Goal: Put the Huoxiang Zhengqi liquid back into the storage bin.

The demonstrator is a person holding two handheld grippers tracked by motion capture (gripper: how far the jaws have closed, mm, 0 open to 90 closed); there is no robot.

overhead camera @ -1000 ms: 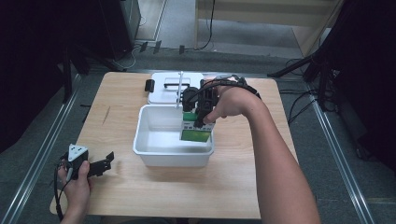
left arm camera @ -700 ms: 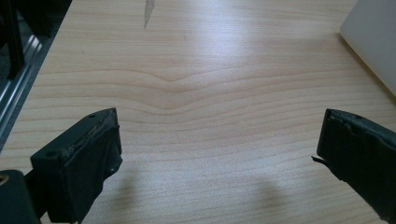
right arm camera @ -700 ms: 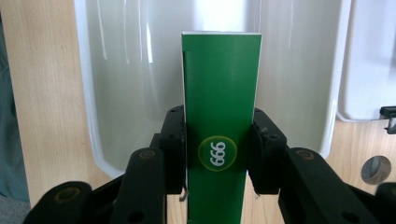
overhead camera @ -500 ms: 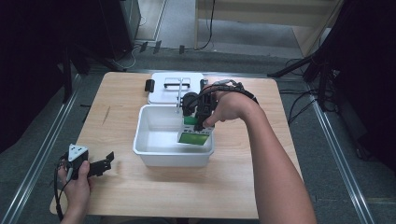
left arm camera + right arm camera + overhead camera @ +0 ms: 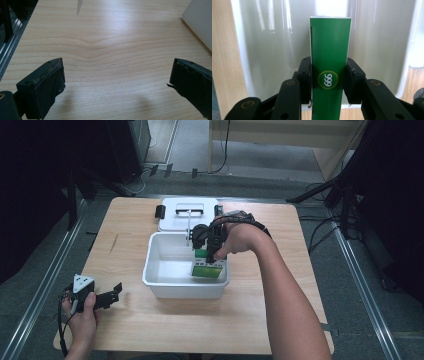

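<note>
I count one green box (image 5: 329, 75), one white tub (image 5: 165, 270), one white lid (image 5: 172, 217) and one wooden bench (image 5: 150, 320), plus my two hand-held grippers. My right hand-held gripper (image 5: 328, 82) pinches the box by its two narrow sides, one pad on each, at the round yellow-ringed logo printed on its green face. In the right gripper view the box's long axis runs straight away from me along the jaws, its far white-edged end pointing into the tub, whose pale glossy walls lie behind it. In the high view my right hand-held gripper (image 5: 214, 251) hangs over the right part of the tub, tilted downward, and the box (image 5: 207, 269) sits low inside against the right-hand wall, its green face turned toward me; from there I cannot tell whether its lower end touches the tub floor. The lid, with a handle on top and dark clips at its sides, lies flat on the bench just behind the tub. My left hand-held gripper (image 5: 102, 297) rests at the near left corner of the bench, well apart from the tub, and in the left gripper view its jaws are spread wide over bare wood (image 5: 107, 50) with nothing between them, a corner of the tub (image 5: 200, 22) showing at the upper right.
</note>
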